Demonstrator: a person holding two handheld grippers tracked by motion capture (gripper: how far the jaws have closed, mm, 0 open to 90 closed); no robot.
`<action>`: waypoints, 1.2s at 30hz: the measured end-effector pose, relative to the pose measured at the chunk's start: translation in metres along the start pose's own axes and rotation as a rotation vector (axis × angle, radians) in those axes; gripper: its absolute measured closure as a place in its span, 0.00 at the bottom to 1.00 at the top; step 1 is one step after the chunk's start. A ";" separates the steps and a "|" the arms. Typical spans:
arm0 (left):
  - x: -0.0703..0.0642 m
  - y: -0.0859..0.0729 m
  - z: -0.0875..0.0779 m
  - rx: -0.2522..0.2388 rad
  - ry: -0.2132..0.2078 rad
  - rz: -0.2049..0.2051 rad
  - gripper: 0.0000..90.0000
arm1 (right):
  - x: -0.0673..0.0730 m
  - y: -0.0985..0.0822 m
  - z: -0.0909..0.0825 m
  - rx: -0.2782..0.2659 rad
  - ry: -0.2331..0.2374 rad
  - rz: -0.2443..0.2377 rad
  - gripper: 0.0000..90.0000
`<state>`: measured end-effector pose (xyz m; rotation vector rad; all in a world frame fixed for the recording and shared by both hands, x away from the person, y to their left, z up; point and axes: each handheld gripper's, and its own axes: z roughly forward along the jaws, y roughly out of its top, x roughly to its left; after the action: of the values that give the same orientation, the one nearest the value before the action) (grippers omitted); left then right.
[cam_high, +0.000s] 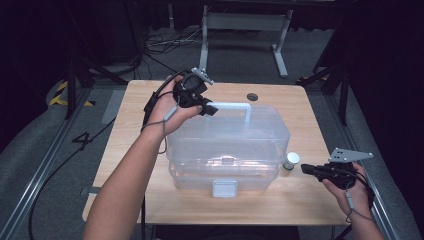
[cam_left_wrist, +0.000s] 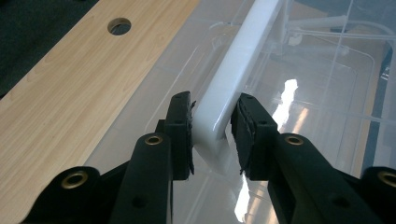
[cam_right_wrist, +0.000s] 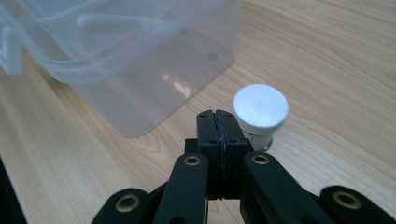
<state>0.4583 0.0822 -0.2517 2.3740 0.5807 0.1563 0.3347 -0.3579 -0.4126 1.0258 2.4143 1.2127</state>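
From above, the left gripper (cam_high: 211, 108) pinched the white handle (cam_high: 231, 106) of the clear box (cam_high: 227, 145) mid-table. Its own view cut off the handle's (cam_left_wrist: 229, 88) far end, while the right gripper (cam_right_wrist: 218, 122), pressed together and empty, hid part of the white-capped bottle (cam_right_wrist: 260, 112) just beside the box

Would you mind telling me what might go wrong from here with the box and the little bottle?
The left gripper holds the white handle near one end, so lifting may tilt the clear box. The right gripper is shut beside the small white-capped bottle, not around it; a sideways nudge might topple it.
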 end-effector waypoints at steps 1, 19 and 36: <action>0.000 0.000 0.000 0.000 -0.002 0.000 0.77 | 0.003 0.003 0.000 -0.001 0.011 -0.009 1.00; 0.001 0.000 0.000 0.001 -0.008 -0.008 0.77 | 0.028 0.034 0.007 -0.073 0.160 -0.088 1.00; 0.001 0.000 0.000 0.004 -0.012 -0.008 0.77 | 0.033 0.046 0.016 -0.166 0.226 -0.118 1.00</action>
<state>0.4596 0.0826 -0.2517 2.3751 0.5850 0.1378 0.3412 -0.3067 -0.3843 0.7229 2.4457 1.5281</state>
